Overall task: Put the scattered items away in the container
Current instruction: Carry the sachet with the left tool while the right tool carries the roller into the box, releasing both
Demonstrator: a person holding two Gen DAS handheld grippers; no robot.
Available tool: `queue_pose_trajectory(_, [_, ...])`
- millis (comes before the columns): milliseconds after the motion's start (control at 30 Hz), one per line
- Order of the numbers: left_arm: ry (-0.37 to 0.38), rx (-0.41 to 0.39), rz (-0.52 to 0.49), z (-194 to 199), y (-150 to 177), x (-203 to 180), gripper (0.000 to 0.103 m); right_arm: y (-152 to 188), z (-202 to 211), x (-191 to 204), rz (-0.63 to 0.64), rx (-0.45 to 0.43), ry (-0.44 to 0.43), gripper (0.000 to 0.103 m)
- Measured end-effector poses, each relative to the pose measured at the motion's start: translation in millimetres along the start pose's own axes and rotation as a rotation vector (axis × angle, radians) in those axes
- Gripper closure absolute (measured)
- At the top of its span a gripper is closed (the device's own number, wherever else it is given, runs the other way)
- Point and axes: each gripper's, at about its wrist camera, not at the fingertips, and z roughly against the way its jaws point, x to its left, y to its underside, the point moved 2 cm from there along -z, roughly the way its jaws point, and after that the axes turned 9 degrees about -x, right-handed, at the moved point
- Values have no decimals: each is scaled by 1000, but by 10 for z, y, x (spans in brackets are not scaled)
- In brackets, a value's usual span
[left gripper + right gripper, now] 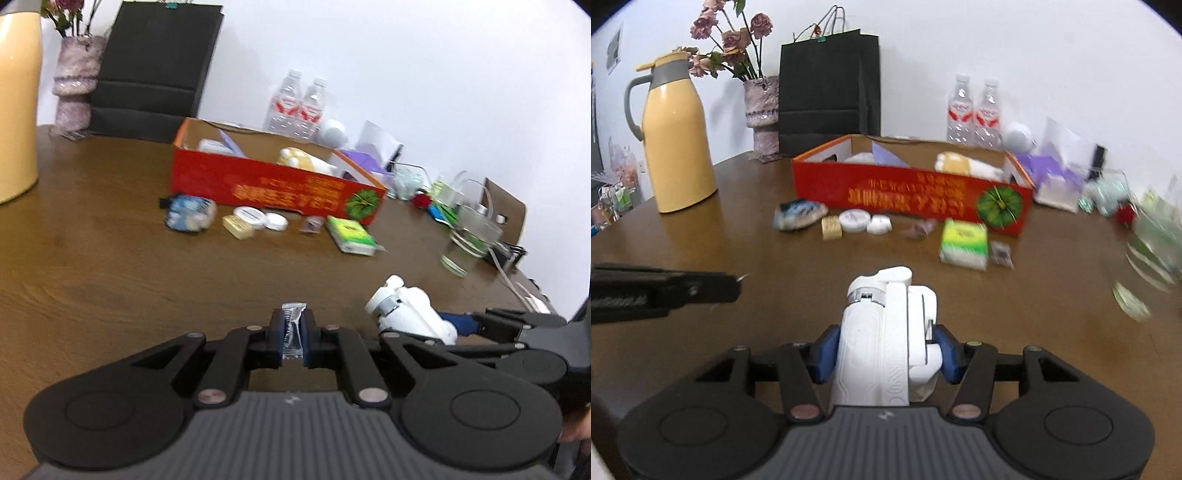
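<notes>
My left gripper is pinched narrow on a small sachet, gripped across its middle so both crimped ends poke out above and below the pads, which I judge keeps the thin foil from slipping. My right gripper is clamped on a white gadget at its waist, the capped end pointing forward at the centre of the frame; the bulk sits between the blue pads, probably the steadiest place to carry it. Both loads are above the brown table, well short of the red box, which lies at centre top of each view and already holds a few things. A blue packet, two round tins, a green tissue pack and small wrappers line its near wall, waiting.
</notes>
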Motion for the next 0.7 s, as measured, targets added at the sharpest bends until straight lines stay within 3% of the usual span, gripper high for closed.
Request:
queue_pose_trajectory(133, [61,-26,1,-53,-455,-24,94,-193,104,-126,-30,-48,-16,50])
queue_pose_trajectory(233, [142,-8,71,-288,-1162,139,94,-769,37,-430,-99,-99,-63,50])
queue_pose_trajectory(267, [127,-9,60,-410,-1384,172,94,-1006,-14,-547,-115,-117,-81,50])
queue_pose_trajectory(367, [-9,-12,-26,-976,-2015,267,94,-1753,-262,-871,-128,-171,-50,50])
queue_pose_trajectory(433, [-72,43,-30,-1514,-2286,354,94,-2150,-534,-1068,-148,-162,-30,50])
queue_pose_trajectory(567, [-170,194,16,-2525,-2440,549,94,-2589,-1385,-1320,-241,-39,-62,50])
queue_pose_trajectory(700, [-236,282,11,-2953,-2326,738,93,-2579,-2301,-1210,-226,94,-81,50])
